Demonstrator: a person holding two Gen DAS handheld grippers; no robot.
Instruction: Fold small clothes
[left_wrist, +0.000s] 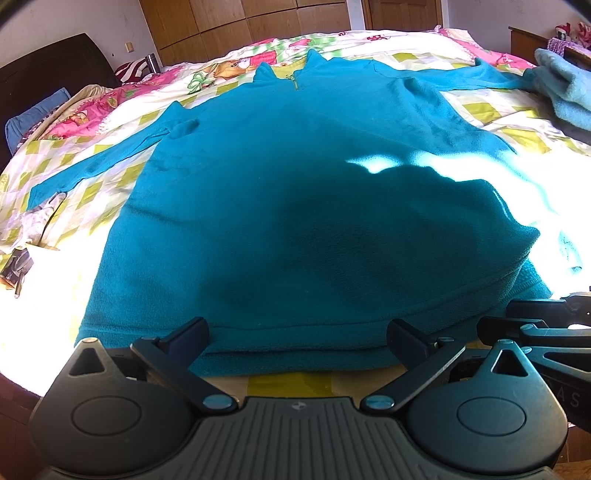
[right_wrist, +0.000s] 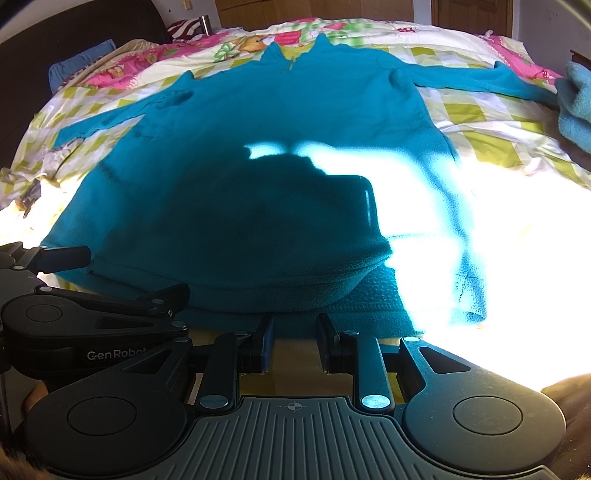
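Note:
A teal fleece pullover (left_wrist: 295, 177) (right_wrist: 258, 155) lies flat on the bed, front up, with its collar and short zip at the far side and both sleeves spread out. Its hem faces me. My left gripper (left_wrist: 297, 332) stands wide open at the hem's left part, one fingertip (left_wrist: 194, 330) on each side, holding nothing. My right gripper (right_wrist: 295, 332) is open by a narrow gap at the hem's right part, its fingertips (right_wrist: 267, 334) at the fleece edge. Each gripper also shows at the edge of the other's view.
The bed carries a quilt (left_wrist: 122, 173) (right_wrist: 480, 122) in white, green and pink. Folded light-blue cloth (left_wrist: 565, 92) (right_wrist: 576, 107) lies at the right edge. A small dark object (left_wrist: 16, 266) sits at the left edge. Headboard and pillows stand far left, a wooden wardrobe behind. Strong sunlight washes out the right side.

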